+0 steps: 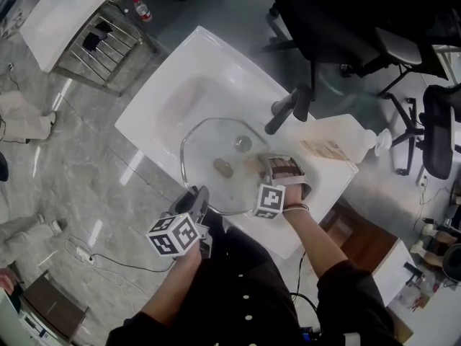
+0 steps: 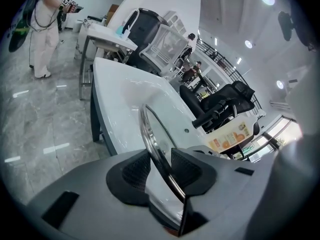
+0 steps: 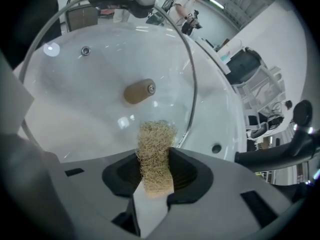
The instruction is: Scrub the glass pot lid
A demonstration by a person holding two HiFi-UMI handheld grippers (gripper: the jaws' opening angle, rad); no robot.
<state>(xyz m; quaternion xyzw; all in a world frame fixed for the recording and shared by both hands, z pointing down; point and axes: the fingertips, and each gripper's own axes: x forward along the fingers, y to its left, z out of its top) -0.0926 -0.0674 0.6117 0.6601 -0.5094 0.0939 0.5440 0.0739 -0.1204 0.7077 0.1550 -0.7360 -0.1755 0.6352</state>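
The glass pot lid (image 1: 216, 157) with a metal rim and a brown knob (image 1: 222, 168) is held over the white sink (image 1: 180, 92). My left gripper (image 1: 200, 202) is shut on the lid's near rim; in the left gripper view the lid rim (image 2: 152, 139) runs edge-on between the black pads. My right gripper (image 1: 282, 168) is shut on a tan fibrous scrubber (image 3: 154, 151) whose tip rests on the glass (image 3: 100, 84) near the brown knob (image 3: 138, 91), at the lid's right side.
A black faucet (image 1: 289, 108) rises at the sink's far right. A bottle with an orange label (image 1: 338, 148) lies on the counter. A wire rack (image 1: 104, 45) stands far left, office chairs (image 1: 346, 27) behind the sink. People stand in the background.
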